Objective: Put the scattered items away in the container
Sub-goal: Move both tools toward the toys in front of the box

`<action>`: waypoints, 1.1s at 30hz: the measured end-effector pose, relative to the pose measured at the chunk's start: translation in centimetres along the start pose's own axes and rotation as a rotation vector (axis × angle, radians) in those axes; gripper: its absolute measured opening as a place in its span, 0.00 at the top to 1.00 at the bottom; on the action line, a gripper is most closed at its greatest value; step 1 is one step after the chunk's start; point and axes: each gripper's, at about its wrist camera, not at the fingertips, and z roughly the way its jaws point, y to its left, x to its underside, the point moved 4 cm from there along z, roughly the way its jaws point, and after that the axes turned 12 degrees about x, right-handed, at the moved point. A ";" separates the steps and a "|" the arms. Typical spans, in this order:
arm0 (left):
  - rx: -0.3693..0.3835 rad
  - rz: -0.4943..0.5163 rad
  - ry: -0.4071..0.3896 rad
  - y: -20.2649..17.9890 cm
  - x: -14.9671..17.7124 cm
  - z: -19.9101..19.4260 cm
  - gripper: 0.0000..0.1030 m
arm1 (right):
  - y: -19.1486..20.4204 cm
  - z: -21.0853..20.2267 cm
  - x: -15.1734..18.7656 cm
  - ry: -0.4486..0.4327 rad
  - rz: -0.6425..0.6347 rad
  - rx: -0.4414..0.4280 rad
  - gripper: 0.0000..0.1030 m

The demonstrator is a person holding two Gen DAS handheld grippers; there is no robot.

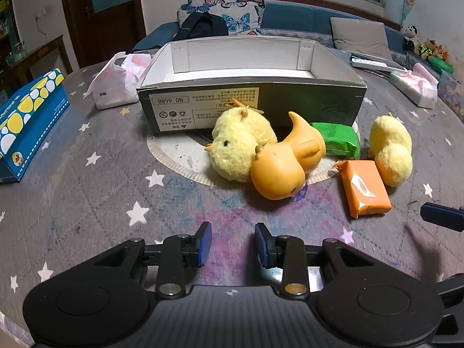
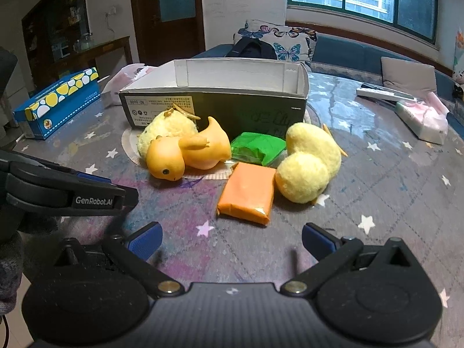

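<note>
An open cardboard box, empty inside, stands on the table. In front of it lie a yellow plush chick, an orange rubber duck, a green packet, an orange packet and a second plush chick. My left gripper is open and empty, short of the duck; its side shows in the right wrist view. My right gripper is open wide and empty, just short of the orange packet.
A blue tissue box stands at the left. White and pink bags lie left of the box. Another bag and a remote lie at the right. A sofa with cushions is behind the table.
</note>
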 end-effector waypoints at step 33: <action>0.013 0.021 0.008 -0.1 -1.7 0.2 0.65 | -0.4 0.5 -1.4 -0.017 -0.006 -0.025 0.00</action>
